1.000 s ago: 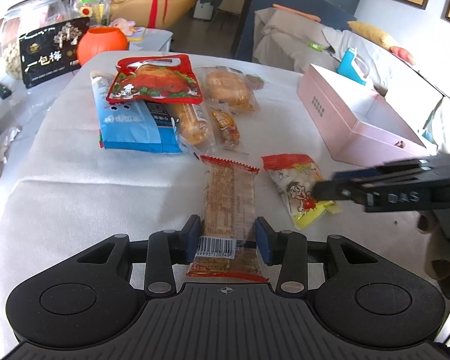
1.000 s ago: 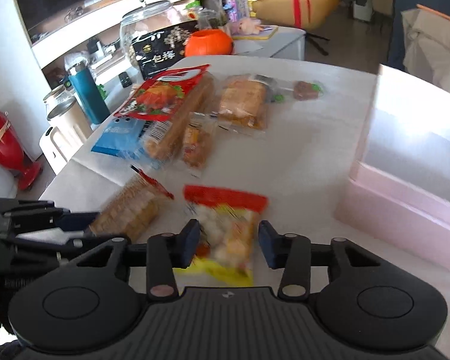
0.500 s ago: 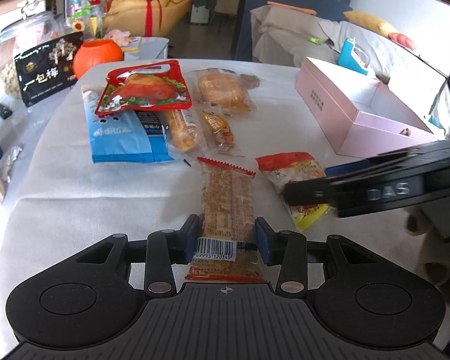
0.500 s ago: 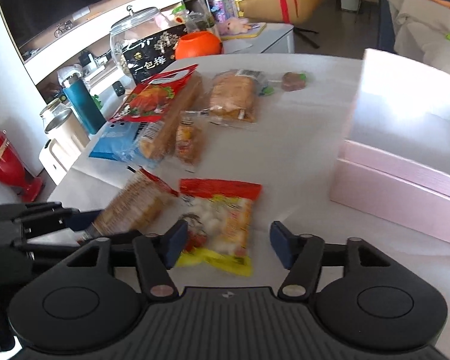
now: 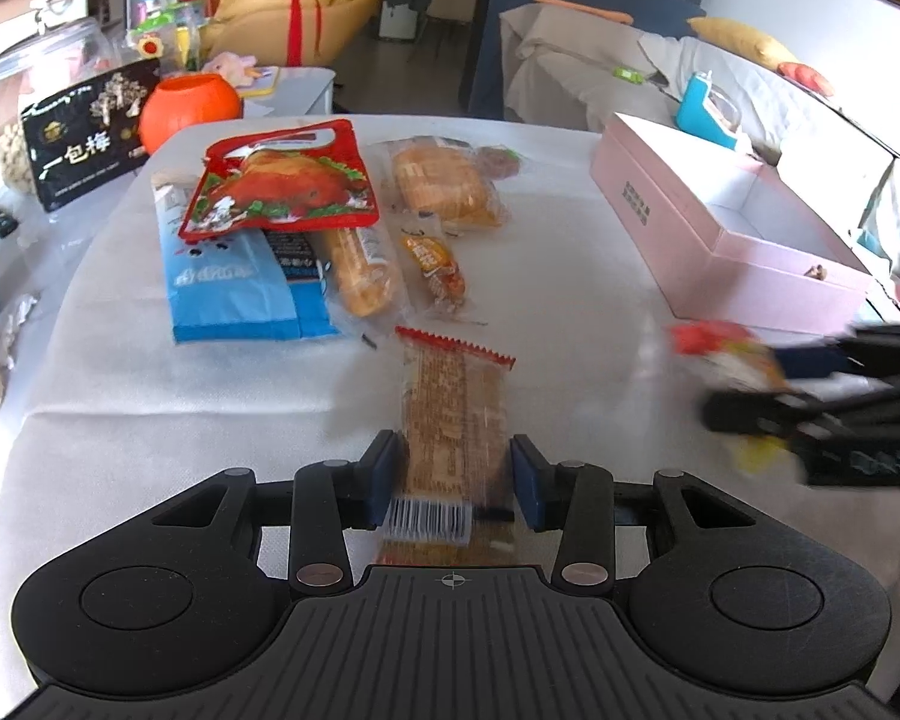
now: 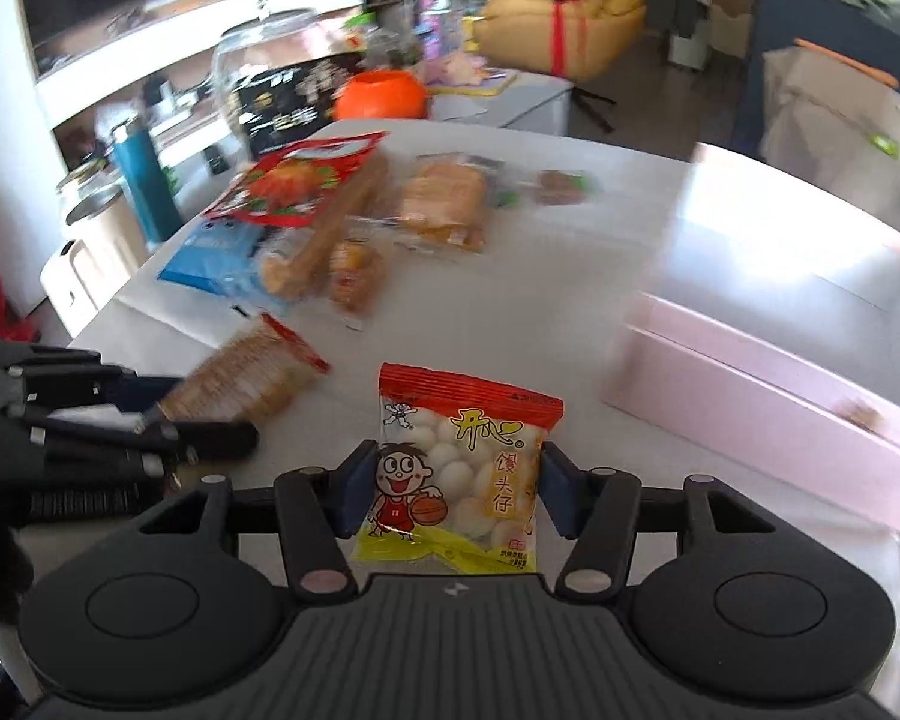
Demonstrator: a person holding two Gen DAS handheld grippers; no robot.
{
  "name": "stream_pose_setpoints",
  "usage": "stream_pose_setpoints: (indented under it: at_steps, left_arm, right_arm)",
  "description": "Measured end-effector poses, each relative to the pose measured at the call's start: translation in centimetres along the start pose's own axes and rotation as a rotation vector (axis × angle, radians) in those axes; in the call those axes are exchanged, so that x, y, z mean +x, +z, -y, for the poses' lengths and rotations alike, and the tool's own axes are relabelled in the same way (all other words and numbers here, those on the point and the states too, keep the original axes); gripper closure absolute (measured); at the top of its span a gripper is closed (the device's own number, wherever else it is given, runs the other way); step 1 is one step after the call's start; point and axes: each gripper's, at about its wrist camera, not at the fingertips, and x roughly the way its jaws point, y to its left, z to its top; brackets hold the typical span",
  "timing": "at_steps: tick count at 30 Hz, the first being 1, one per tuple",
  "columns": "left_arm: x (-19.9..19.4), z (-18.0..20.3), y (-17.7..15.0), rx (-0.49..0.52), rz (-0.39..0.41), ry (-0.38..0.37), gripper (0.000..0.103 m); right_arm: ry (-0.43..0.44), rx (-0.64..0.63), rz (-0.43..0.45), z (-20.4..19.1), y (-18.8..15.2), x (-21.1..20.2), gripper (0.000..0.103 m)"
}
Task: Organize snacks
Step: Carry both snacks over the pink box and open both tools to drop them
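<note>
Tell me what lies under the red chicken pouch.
The red chicken pouch lies on top of a blue snack bag and the top end of a long bread stick packet. Both stick out below it; their covered upper parts, and anything else beneath, cannot be seen.

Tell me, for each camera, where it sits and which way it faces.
Left wrist: on the left gripper, looking down along its fingers over the table; a long biscuit pack sits between the pads, with the right gripper at the right edge.
Right wrist: on the right gripper, closed on a small snack bag; the left gripper shows at left.
Both see the pink box and the snack pile.
</note>
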Motion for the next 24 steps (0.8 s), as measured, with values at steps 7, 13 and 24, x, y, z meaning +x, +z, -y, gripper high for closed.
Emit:
stream_pose_setpoints:
  at_steps: [7,13,24]
  left_arm:
    - [1.2,1.9,1.1,0.113,-0.016,0.040,0.061]
    - [-3.0,5.3,4.3,0.114,0.126,-0.203,0.062]
    - [0.8,13.9,16.2,0.094,0.296,-0.479,0.059]
  right_arm:
    - [-0.092,0.101,0.010,4.1,-3.8,-3.3,0.047]
    - [-0.137,0.179,0.123,6.3,-3.6,-6.7,0.048]
    - [-0.319,0.214,0.382,13.6,10.1,-11.3,0.048]
